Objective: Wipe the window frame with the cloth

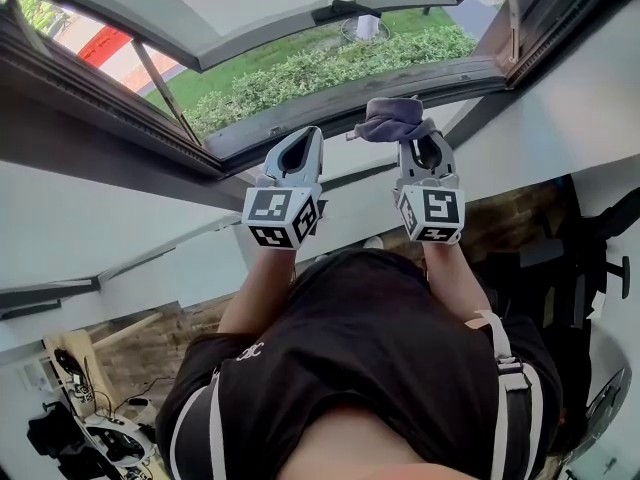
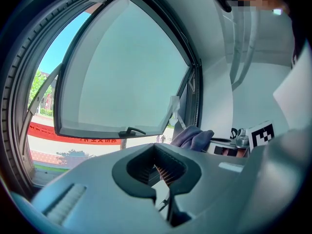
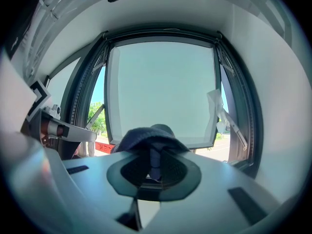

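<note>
A purple-grey cloth (image 1: pixel 390 120) is bunched at the tips of my right gripper (image 1: pixel 418 136), which is shut on it. The cloth is held up against the lower rail of the dark window frame (image 1: pixel 300 128), near its right half. In the right gripper view the cloth (image 3: pixel 144 135) drapes over the shut jaws of the right gripper (image 3: pixel 155 152), in front of the frame (image 3: pixel 243 116). My left gripper (image 1: pixel 303 134) is shut with nothing in it, level with the same rail and just left of the cloth. The left gripper view shows the left gripper (image 2: pixel 156 149) with the cloth (image 2: pixel 192 138) to its right.
The window sash (image 1: pixel 250 8) is swung outward, with a black handle (image 1: pixel 340 10) on its lower edge. A metal stay arm (image 1: pixel 165 88) props it at the left. A green hedge (image 1: pixel 330 63) lies outside. White wall (image 1: pixel 100 218) runs below the sill.
</note>
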A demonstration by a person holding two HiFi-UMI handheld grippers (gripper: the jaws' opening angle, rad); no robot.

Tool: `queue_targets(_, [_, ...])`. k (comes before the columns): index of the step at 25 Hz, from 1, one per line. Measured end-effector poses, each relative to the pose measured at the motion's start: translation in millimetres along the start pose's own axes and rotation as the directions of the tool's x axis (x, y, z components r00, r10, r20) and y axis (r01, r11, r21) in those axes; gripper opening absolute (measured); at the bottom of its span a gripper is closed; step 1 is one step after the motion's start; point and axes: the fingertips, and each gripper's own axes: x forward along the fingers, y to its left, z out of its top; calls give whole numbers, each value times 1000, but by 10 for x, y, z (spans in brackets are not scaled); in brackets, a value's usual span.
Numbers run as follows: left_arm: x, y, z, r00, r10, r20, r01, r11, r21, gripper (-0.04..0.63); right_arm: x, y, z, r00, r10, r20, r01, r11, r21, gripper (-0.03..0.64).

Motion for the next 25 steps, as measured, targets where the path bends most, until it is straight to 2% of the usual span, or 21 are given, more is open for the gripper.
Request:
queue_targets(2, [21, -38, -45, 1000, -19, -23, 19, 1000, 3, 9, 26, -31, -52, 1000, -4, -28, 5, 999, 33, 43])
queue_targets(5, [43, -99, -105, 998, -40, -49, 40, 999, 12, 9, 82, -82, -181, 995, 15, -96, -2, 991, 137, 44])
queue_targets(9, [72, -152, -155, 995, -63, -74, 64, 998, 24, 9, 161, -165, -462, 972, 68, -226, 10, 945, 326, 44])
queue_targets(11, [94, -215, -194, 991, -92, -95, 96, 995, 36, 9, 189, -194, -638, 948, 123, -292, 26, 889, 457, 44])
queue_targets(12, [105, -257, -217, 988, -110, -105, 115, 993, 42, 9, 191, -211, -737, 937, 155, -313, 42, 841, 540, 44])
queue_targets(14, [123, -341, -252, 983, -142, -115, 149, 988, 50, 15, 176, -236, -893, 923, 207, -325, 83, 716, 693, 44])
queue_targets(15, [131, -373, -258, 981, -155, -114, 162, 985, 54, 32, 170, -241, -929, 921, 222, -320, 93, 672, 735, 44])
queue_targets(16, [138, -393, -256, 980, -163, -111, 170, 984, 59, 44, 169, -246, -933, 923, 226, -312, 93, 655, 750, 44])
queue_targets(17, [145, -402, -245, 981, -165, -105, 173, 983, 67, 46, 170, -248, -908, 928, 220, -302, 84, 665, 742, 44])
queue_targets(18, [150, -400, -227, 982, -161, -98, 169, 983, 77, 46, 169, -246, -853, 935, 207, -288, 65, 698, 713, 43])
queue_targets(20, [147, -366, -183, 988, -136, -79, 143, 985, 94, 46, 164, -226, -654, 958, 166, -234, 7, 802, 598, 43])
queue_targets(22, [129, -314, -135, 993, -105, -53, 109, 990, 86, 26, 150, -169, -408, 979, 128, -159, -47, 898, 438, 43])
queue_targets(23, [122, -288, -112, 995, -92, -39, 95, 993, 76, 11, 139, -132, -318, 985, 117, -129, -63, 929, 364, 43])
queue_targets(25, [112, -239, -69, 998, -69, -14, 70, 996, 59, 11, 117, -63, -223, 990, 107, -89, -81, 964, 252, 43])
